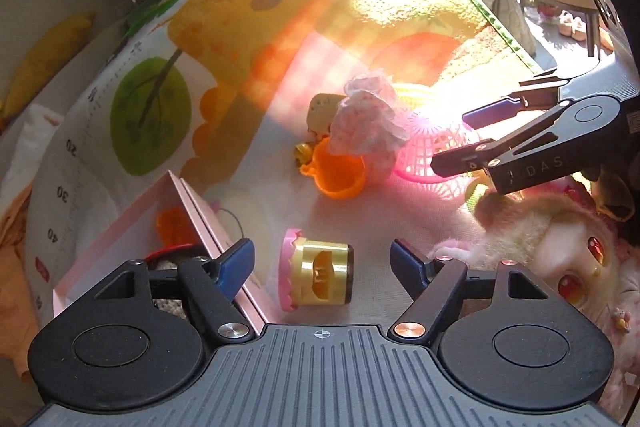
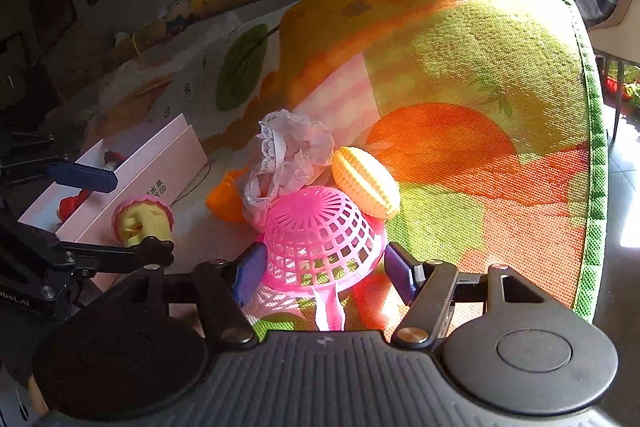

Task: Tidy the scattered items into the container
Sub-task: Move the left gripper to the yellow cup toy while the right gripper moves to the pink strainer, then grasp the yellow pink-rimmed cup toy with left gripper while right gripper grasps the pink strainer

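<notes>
Two toys lying inside pink box (image 1: 120,231) at mat's left edge; both grippers (image 1: 322,261) (image 2: 320,273) spread wide, right one straddling overturned pink basket (image 2: 320,231).

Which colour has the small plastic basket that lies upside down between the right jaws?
Bright pink basket; the right wrist view shows it best.

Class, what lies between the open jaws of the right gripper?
An upturned pink basket, seen in the right wrist view; the jaws flank it.
</notes>
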Action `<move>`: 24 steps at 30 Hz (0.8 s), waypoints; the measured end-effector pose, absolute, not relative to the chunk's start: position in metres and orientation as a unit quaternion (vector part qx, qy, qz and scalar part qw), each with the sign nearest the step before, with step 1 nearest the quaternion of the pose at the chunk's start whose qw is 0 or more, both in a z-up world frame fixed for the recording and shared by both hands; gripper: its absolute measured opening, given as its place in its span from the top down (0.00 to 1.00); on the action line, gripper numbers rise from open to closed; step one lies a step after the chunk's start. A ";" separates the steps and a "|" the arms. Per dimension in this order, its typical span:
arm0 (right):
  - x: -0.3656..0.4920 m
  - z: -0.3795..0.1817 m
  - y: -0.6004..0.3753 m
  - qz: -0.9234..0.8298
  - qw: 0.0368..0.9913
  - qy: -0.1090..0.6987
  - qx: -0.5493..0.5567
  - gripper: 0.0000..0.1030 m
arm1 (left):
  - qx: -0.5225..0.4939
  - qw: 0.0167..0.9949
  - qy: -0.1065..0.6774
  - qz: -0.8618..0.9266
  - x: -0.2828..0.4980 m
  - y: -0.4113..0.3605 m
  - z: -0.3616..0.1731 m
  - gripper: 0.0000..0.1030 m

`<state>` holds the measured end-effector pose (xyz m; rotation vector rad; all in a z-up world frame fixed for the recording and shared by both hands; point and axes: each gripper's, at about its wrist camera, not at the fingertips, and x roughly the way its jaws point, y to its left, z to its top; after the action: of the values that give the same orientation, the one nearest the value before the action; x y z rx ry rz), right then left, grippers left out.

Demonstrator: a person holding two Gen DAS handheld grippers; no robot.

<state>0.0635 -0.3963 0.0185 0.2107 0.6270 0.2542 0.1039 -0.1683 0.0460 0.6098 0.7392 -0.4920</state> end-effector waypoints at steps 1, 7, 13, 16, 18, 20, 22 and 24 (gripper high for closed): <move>0.064 0.018 -0.399 0.126 0.937 0.305 0.112 0.36 | 0.295 0.855 0.357 -0.235 0.107 -0.171 0.043 0.22; 0.065 0.016 -0.403 0.129 0.936 0.301 0.127 0.36 | 0.286 0.842 0.389 -0.241 0.115 -0.176 0.032 0.25; 0.062 0.015 -0.404 0.130 0.936 0.300 0.131 0.36 | 0.283 0.837 0.393 -0.254 0.109 -0.181 0.036 0.30; 0.063 0.015 -0.405 0.130 0.936 0.300 0.131 0.36 | 0.284 0.837 0.389 -0.260 0.104 -0.184 0.038 0.33; 0.063 0.015 -0.405 0.130 0.936 0.300 0.131 0.36 | 0.283 0.837 0.387 -0.263 0.102 -0.185 0.040 0.34; 0.063 0.015 -0.405 0.131 0.936 0.300 0.131 0.36 | 0.281 0.837 0.387 -0.267 0.100 -0.186 0.043 0.34; 0.063 0.015 -0.405 0.131 0.936 0.300 0.131 0.36 | 0.276 0.836 0.390 -0.272 0.099 -0.186 0.044 0.34; 0.063 0.015 -0.405 0.131 0.936 0.300 0.131 0.36 | 0.269 0.834 0.394 -0.277 0.099 -0.186 0.046 0.35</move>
<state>0.0631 -0.4048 0.0154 0.2674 0.6128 0.2668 0.0987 -0.1861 0.0458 0.5690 0.8349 -0.5858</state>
